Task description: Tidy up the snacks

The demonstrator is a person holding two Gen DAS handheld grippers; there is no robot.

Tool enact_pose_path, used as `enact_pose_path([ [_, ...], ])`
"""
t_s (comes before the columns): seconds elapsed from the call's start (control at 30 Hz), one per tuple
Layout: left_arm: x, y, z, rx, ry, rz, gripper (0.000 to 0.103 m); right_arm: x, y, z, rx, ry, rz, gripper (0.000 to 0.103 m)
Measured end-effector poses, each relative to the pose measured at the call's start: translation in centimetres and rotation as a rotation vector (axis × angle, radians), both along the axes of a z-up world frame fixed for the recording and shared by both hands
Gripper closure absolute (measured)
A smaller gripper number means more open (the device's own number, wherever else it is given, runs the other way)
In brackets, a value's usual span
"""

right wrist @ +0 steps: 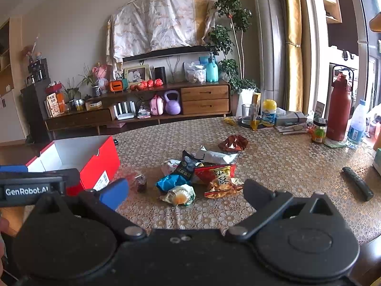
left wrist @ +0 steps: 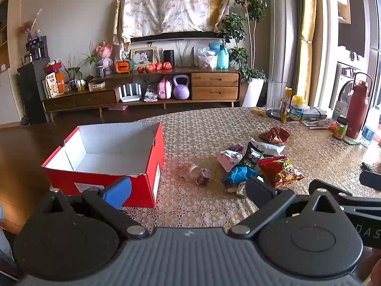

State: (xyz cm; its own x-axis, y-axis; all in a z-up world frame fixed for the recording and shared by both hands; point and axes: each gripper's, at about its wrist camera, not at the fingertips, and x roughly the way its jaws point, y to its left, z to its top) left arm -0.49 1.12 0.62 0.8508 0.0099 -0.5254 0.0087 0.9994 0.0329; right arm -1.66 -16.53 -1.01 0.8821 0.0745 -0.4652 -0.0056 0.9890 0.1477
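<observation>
A: Where are the snacks sitting?

B: In a loose pile (right wrist: 202,171) mid-table (right wrist: 285,162), lying just past the right gripper (right wrist: 185,193) at its 12 o'clock. From the left gripper (left wrist: 188,188) the pile is lying toward 1 o'clock.

A: How are they looking?

B: Crumpled, mostly. A red-and-gold bag (right wrist: 220,178) with big printed characters is lying at the front, its foil end twisting. A blue bag (right wrist: 172,182) is sitting at its 9 o'clock, touching it. A black pack (right wrist: 188,163) and a white pack (right wrist: 216,156) are leaning behind them. A pale wrapper (right wrist: 179,196) showing an orange yolk-like spot is lying nearest the right gripper. A dark red foil bag (right wrist: 233,143) is sitting apart, at the pile's 1 o'clock. A small clear packet (left wrist: 196,172) with something dark inside is lying between pile and box.

A: And the box?

B: A red box (left wrist: 107,159), white inside, is standing open and empty at the pile's 9 o'clock, near the table edge.

A: The claws?

B: Both are gaping wide, holding nothing, hovering above the tablecloth.
</observation>
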Motion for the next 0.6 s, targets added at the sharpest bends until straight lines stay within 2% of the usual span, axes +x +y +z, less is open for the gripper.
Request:
enact_pose_path([
  [0.6, -0.15, 0.03, 0.60, -0.004, -0.012, -0.002, 0.000, -0.11, 0.22, 0.28, -0.003, -0.008, 0.001, 0.000],
])
